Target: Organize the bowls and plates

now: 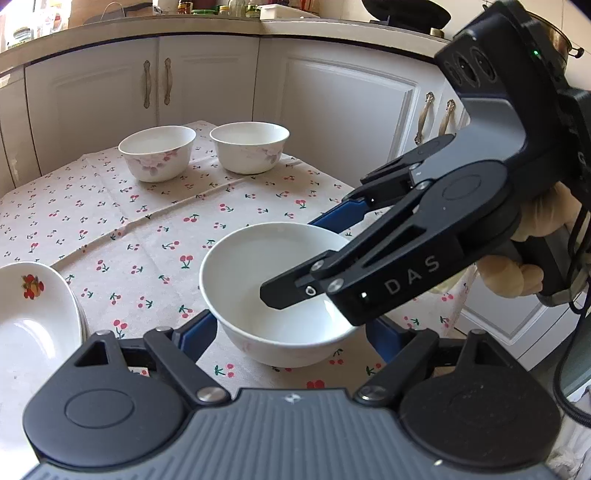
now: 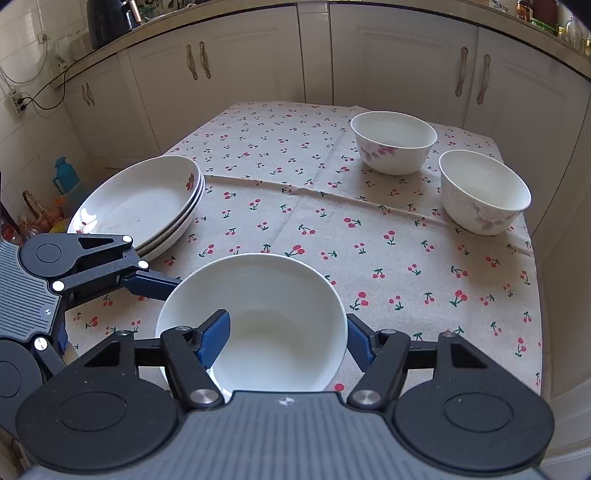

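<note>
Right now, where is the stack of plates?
In the right wrist view, the stack of plates sits at the table's left edge, beside the left gripper.

Both views are bright with soft daylight and sharp at the centre, with no motion blur. The fisheye lens bends the cabinet doors [image 2: 402, 55] and counter edge [image 1: 147, 27] into curves, and the frame corners go dark. A white glare patch sits on the rim of the stacked plates [image 2: 88, 218]. Shadows under the bowls on the cherry-print tablecloth [image 2: 295, 206] are faint, and the upper left of the left wrist view is washed out
</note>
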A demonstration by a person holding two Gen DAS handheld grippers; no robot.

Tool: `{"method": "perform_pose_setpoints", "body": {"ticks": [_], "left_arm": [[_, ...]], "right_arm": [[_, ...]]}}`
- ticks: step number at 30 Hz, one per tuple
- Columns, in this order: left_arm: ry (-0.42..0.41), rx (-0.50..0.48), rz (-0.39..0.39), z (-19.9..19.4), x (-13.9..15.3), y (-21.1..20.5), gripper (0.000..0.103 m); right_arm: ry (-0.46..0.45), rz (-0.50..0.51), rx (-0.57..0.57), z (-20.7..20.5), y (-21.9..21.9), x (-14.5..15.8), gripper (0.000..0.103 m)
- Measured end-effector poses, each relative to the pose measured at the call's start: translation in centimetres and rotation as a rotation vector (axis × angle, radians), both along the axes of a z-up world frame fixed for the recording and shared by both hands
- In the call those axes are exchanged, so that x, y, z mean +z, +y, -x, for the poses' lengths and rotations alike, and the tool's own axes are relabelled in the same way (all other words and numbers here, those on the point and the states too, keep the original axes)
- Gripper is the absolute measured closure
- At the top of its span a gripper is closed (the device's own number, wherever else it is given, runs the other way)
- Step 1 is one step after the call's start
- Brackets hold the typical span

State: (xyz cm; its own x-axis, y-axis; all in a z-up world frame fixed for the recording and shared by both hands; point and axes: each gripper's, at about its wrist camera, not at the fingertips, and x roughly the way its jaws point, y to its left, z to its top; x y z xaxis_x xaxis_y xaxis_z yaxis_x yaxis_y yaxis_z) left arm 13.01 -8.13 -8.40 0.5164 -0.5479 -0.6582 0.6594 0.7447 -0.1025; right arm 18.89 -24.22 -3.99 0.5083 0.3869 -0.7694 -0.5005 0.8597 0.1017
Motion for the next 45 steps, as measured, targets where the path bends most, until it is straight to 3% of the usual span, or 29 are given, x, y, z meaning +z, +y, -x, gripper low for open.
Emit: {"method": "perform_pose_setpoints", "body": {"ticks": [22, 27, 28, 30, 34, 45], "left_arm": [[-0.009, -0.044, -0.003, -0.2, -0.4, -0.3, 0.016], [-0.007, -0.047, 0.015, -0.2, -0.4, -0.1, 0.01], [-0.009, -0.049, 0.02, -0.1, -0.3, 0.0, 0.008], [-0.02, -0.056, 0.019, 0.2, -0.1, 0.0, 0.007], [-0.01, -0.074, 0.004, 0.7, 0.1, 0.2, 0.007], [-0.013, -0.063, 0.007, 2.1, 1.6, 1.6, 0.007]], "right_arm": [[-0.012, -0.011, -0.038, 0.5, -0.6, 0.1, 0.03], [-0.013, -0.025, -0.033, 0.6, -0.5, 0.0, 0.021], [-0.026, -0.021, -0.031, 0.7, -0.4, 0.1, 0.018], [-0.064, -0.006, -0.042, 1.0, -0.2, 0.5, 0.001], [-0.142, 0.009, -0.057, 1.4, -0.3, 1.4, 0.0], [-0.241, -0.002, -0.153, 2.8, -1.6, 2.7, 0.0]]}}
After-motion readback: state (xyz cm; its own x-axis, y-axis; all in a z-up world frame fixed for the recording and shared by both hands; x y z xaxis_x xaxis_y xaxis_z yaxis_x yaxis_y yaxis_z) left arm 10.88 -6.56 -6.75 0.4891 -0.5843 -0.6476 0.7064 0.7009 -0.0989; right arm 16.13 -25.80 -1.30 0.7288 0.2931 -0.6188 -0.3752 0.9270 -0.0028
